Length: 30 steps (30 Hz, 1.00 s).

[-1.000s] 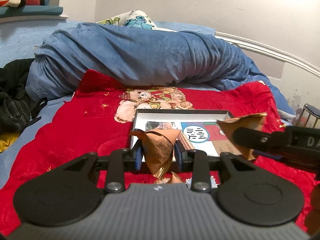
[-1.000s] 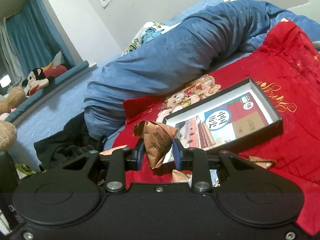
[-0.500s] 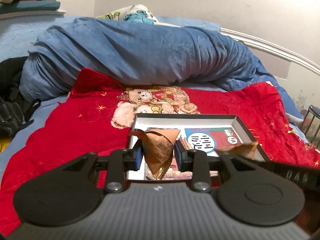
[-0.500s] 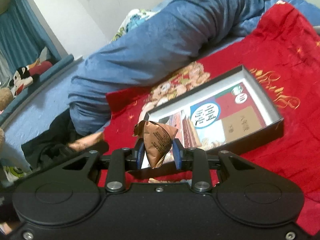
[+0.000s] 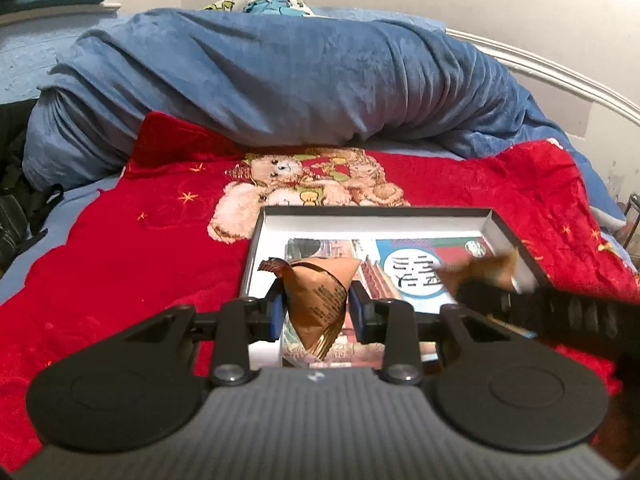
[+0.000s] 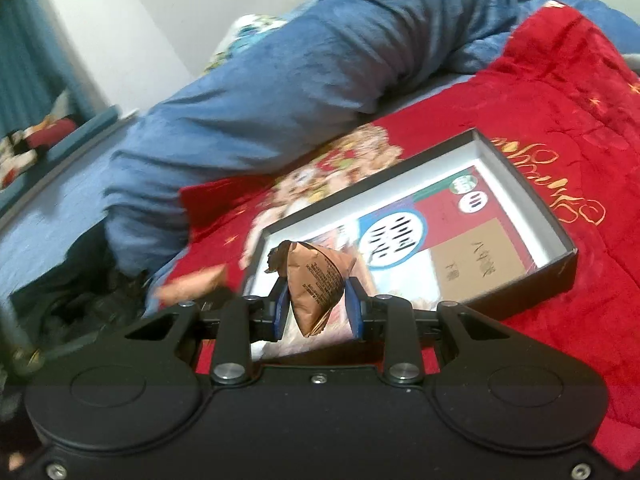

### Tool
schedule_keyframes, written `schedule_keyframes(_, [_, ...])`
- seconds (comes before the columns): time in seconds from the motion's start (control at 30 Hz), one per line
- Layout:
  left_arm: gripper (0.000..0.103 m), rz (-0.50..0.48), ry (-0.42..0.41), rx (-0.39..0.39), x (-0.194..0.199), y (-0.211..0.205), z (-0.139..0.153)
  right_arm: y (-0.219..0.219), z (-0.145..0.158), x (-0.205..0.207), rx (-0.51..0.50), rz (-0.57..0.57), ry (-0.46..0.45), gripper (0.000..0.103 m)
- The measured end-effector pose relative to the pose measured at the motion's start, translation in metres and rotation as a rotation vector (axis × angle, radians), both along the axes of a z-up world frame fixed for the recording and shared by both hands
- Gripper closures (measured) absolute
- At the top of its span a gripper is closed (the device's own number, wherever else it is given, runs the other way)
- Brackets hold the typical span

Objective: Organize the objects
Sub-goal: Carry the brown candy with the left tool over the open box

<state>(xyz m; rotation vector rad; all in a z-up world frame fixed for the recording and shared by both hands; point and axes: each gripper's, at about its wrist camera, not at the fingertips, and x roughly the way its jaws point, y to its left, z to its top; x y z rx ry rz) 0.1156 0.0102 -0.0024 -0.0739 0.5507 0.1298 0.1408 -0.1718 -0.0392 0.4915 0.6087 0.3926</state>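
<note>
We list first the blue duvet [image 5: 280,88], bunched in a long roll across the bed at twelve o'clock from the box. Below it lies the red blanket [image 5: 120,248], with a teddy-bear print [image 5: 304,184] just past the box's far rim. On the blanket rests the open black box [image 6: 532,280] — shallow, white-walled, its floor covered by a printed card [image 6: 472,248] with a blue-ringed round emblem. Dark clothing [image 5: 16,200] sits at nine o'clock, off the blanket's edge. Next, our left gripper [image 5: 316,312]: its blue pads pinch a brown triangular packet [image 5: 316,300], point down, above the box's near-left corner. Our right gripper [image 6: 316,308] pinches a second brown packet [image 6: 316,280] the same way, above the box's near rim. In the left view it enters from three o'clock, blurred — its packet over the box's right side.
</note>
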Motion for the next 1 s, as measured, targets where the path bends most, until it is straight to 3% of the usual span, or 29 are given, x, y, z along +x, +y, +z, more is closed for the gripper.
schedule_keyframes(0.2, [0.066,0.018,0.052,-0.012,0.017,0.001,-0.021,0.005,-0.011,0.023,-0.039,0.004,0.043,0.074])
schedule_keyframes(0.4, [0.066,0.018,0.079,0.025,0.023,-0.004,-0.036,0.011,-0.022,0.031,-0.046,0.029,0.087,0.074])
schedule_keyframes(1.0, [0.066,0.001,0.119,0.049,0.036,-0.011,-0.054,0.026,-0.040,0.039,-0.101,0.015,0.121,0.074])
